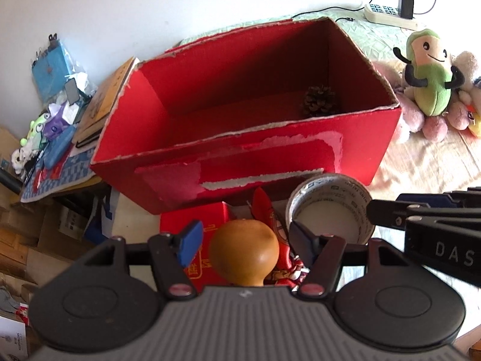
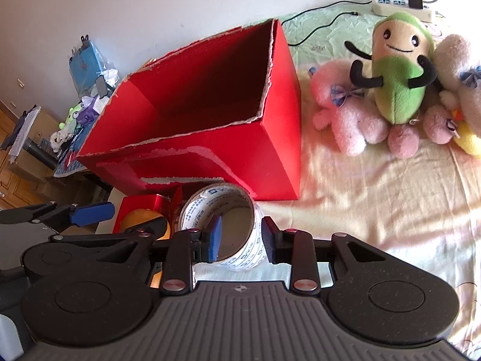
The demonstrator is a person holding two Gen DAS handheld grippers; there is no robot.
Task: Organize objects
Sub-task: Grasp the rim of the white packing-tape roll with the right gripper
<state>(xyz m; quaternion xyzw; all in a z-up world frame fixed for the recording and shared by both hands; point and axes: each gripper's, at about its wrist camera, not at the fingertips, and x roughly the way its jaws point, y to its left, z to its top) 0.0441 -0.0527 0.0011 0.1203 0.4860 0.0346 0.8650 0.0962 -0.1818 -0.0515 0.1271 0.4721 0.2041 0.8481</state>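
Note:
A big red cardboard box stands open on the bed with a pine cone in its right corner. In front of it a brown wooden gourd sits by a small red box and a red toy figure. My left gripper is open astride the gourd, with slim gaps at both pads. A roll of printed tape lies to the right. My right gripper is open over the roll's near wall, its left pad over the hole and its right finger outside.
Plush toys sit in a heap right of the red box on the pale sheet. A power strip with cables lies at the back. Books, a blue bag and small clutter crowd the left side.

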